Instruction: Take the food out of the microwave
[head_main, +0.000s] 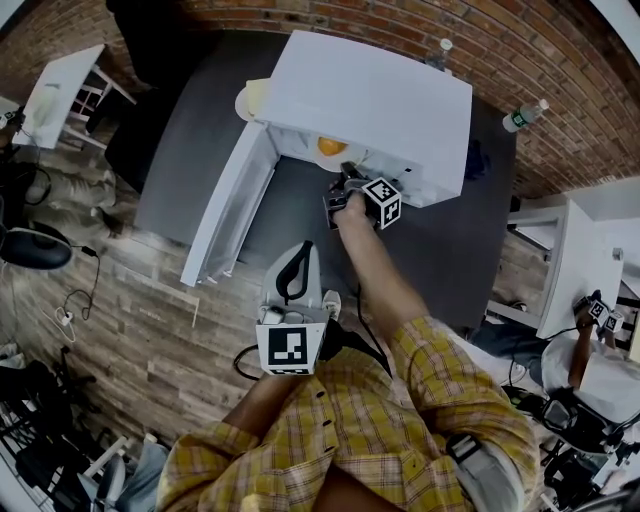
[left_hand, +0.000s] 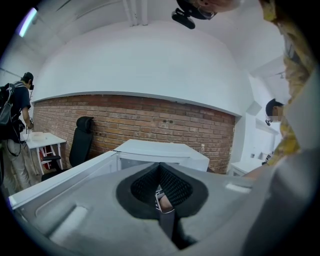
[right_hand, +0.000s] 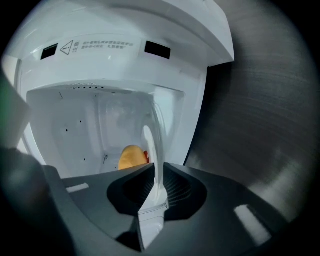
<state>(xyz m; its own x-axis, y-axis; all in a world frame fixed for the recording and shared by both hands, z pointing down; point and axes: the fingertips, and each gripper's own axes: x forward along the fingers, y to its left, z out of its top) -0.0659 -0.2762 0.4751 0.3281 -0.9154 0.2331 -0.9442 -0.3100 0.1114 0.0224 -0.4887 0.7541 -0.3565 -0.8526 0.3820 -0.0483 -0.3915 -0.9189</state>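
- Head view: on a dark grey tabletop against brick, the boxy white microwave oven stood open. The round orange food lay half hidden inside it, with the right gripper at its mouth.
- Left gripper view: the left gripper had its jaws together, empty.
- Right gripper view: the jaws clamped a thin white curved rim, its body indistinct.

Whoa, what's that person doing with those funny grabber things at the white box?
A person is taking food out of a white microwave whose door hangs open. The right gripper reaches into it, its fingers closed on the rim of a white plate. The orange-yellow food appears to sit on that plate, inside the microwave. The left gripper is held farther back, fingers together, holding nothing.
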